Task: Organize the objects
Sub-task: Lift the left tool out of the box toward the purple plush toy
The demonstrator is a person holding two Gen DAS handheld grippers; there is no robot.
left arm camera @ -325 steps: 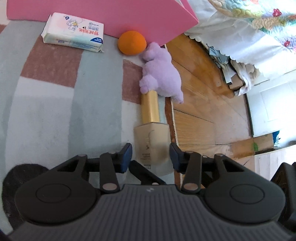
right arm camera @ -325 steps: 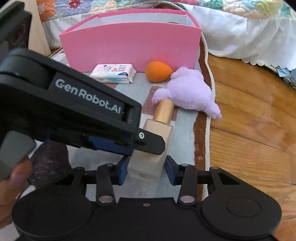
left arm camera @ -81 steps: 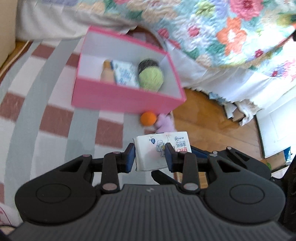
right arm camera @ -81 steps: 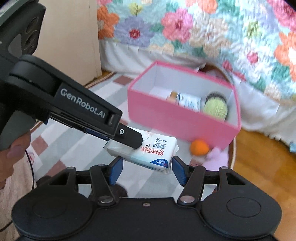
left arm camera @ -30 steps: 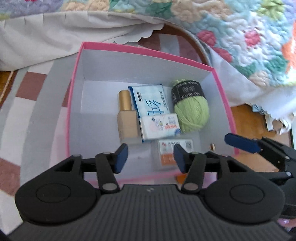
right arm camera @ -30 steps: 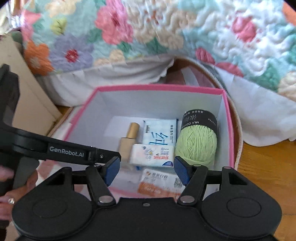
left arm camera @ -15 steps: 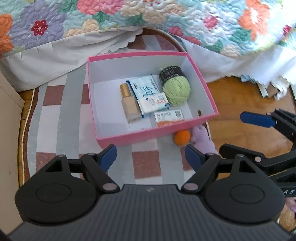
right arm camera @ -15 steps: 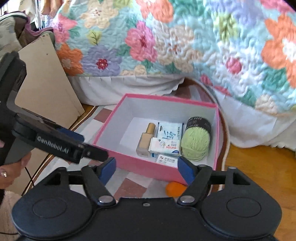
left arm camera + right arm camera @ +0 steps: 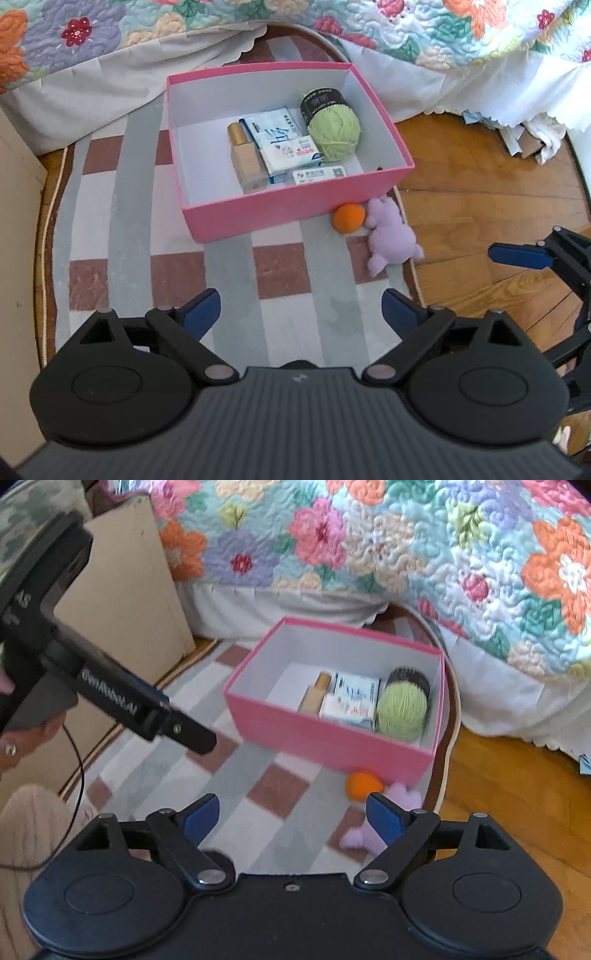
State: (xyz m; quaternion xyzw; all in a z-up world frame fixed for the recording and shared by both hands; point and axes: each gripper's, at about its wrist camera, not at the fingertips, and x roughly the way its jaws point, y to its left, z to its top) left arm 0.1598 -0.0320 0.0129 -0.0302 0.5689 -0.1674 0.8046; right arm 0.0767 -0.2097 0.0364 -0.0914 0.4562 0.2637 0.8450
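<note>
Both the left gripper and right gripper hang empty, jaws opening. The pink cardboard box sits at twelve o'clock; the orange ball lies at its lower-right corner.

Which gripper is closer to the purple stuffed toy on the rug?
Probably the right gripper: the purple toy lies just beyond its right fingertip. The left gripper hangs farther back over the rug. Both jaws are opening, empty.
</note>
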